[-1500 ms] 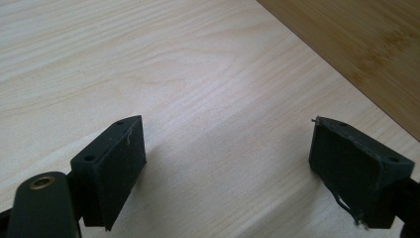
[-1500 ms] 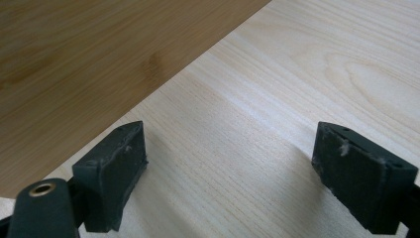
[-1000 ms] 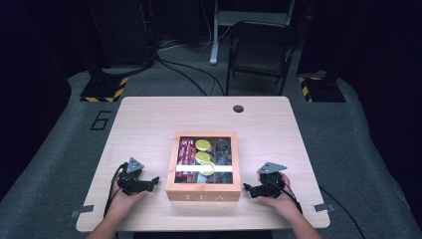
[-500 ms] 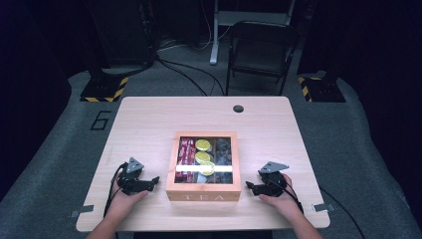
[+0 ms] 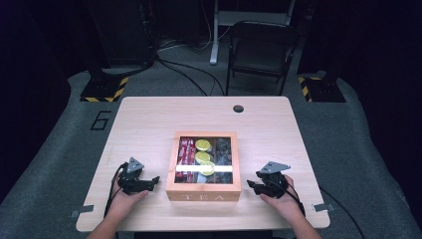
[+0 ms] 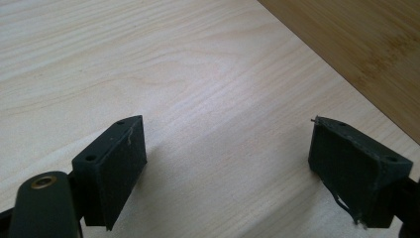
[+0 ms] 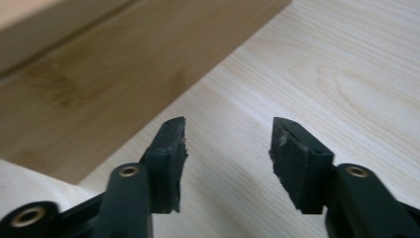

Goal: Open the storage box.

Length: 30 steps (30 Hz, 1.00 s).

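A wooden tea box [image 5: 203, 191] with a clear lid sits near the front middle of the pale wood surface [image 5: 149, 119], showing red packets, yellow-green rounds and dark items in its compartments. A person's hands rest either side of it, each with a hand-held gripper aimed at the box, probably ready to work on it. The left hand-held gripper [image 5: 153, 180] stands wide open and empty, just beside the box's left wall. The right hand-held gripper [image 5: 250, 186] is half open, holding nothing; its jaws have just been closing from a wider gape, while box and hands stay where they were.
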Each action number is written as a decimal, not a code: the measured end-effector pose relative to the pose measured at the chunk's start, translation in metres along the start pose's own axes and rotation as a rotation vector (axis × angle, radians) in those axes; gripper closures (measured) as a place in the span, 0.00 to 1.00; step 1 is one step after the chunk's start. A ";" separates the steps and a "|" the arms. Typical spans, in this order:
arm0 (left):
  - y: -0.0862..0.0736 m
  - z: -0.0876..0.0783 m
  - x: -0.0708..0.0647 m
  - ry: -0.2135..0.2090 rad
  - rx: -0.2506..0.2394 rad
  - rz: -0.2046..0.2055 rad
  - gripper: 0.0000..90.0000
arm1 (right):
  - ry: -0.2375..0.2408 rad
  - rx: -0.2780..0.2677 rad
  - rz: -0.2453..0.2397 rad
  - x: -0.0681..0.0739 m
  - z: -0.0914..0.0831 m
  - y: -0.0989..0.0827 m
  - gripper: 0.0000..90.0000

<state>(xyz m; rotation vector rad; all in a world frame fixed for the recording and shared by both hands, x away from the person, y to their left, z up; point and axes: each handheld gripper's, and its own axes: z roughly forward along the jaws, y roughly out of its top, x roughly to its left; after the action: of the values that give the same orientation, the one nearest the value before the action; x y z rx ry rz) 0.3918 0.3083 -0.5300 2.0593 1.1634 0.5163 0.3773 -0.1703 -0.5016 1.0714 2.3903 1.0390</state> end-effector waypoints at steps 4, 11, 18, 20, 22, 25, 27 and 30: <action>0.000 0.000 0.000 0.000 0.000 0.000 0.16 | 0.048 -0.040 0.026 0.004 -0.011 0.003 0.66; 0.000 -0.001 0.000 0.014 -0.008 -0.012 0.20 | 0.076 -0.075 -0.010 0.012 -0.033 0.009 0.83; 0.002 -0.005 0.000 0.017 0.011 -0.028 0.32 | 0.158 -0.086 -0.015 0.017 -0.044 0.010 0.95; 0.003 -0.005 0.000 0.016 0.023 -0.027 0.33 | 0.180 -0.071 -0.047 0.020 -0.045 0.011 0.96; 0.005 -0.007 0.000 0.005 0.036 -0.030 0.37 | 0.200 -0.062 -0.064 0.026 -0.045 0.012 0.97; 0.006 -0.009 -0.001 0.011 0.024 -0.043 0.38 | 0.225 -0.054 -0.086 0.033 -0.045 0.013 0.98; 0.007 -0.011 -0.002 0.009 0.014 -0.049 0.39 | 0.241 -0.048 -0.100 0.035 -0.043 0.013 0.98; 0.010 -0.015 -0.002 0.002 0.011 -0.054 0.42 | 0.257 -0.039 -0.110 0.037 -0.042 0.012 0.98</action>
<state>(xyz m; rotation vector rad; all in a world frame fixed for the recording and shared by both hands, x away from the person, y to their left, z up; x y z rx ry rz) 0.3869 0.3089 -0.5125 2.0311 1.2222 0.4872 0.3357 -0.1578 -0.4639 0.8249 2.5818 1.2436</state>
